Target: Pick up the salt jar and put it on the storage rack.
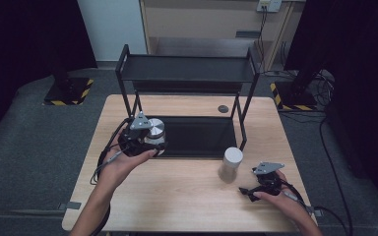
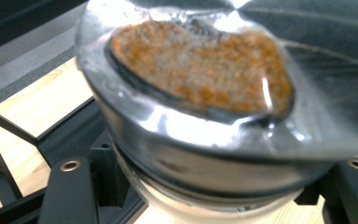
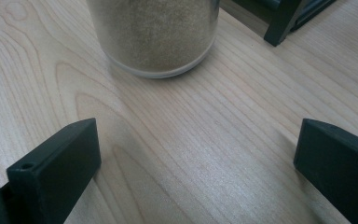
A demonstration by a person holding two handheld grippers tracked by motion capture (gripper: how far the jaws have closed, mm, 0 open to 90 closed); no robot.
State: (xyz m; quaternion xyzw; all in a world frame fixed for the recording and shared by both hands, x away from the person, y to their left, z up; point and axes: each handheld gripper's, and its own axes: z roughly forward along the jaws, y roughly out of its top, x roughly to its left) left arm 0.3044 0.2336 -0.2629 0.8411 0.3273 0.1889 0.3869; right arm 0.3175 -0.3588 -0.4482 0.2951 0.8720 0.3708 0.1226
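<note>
Silver-lidded jar (image 1: 155,132), light wooden table (image 1: 187,196)

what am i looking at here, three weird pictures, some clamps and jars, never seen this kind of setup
A person sits at a wooden table and works with hand-held tongs, one in each hand. The high view looks down from above. The other two pictures come from small cameras riding on the tongs, looking along their black jaws.

The left tongs are shut on a jar with a shiny metal lid, held up in front of a black two-level rack. The right tongs rest low over the table with jaws wide open, holding nothing. In front of them a second jar, filled with something sandy, stands on the table.
</note>
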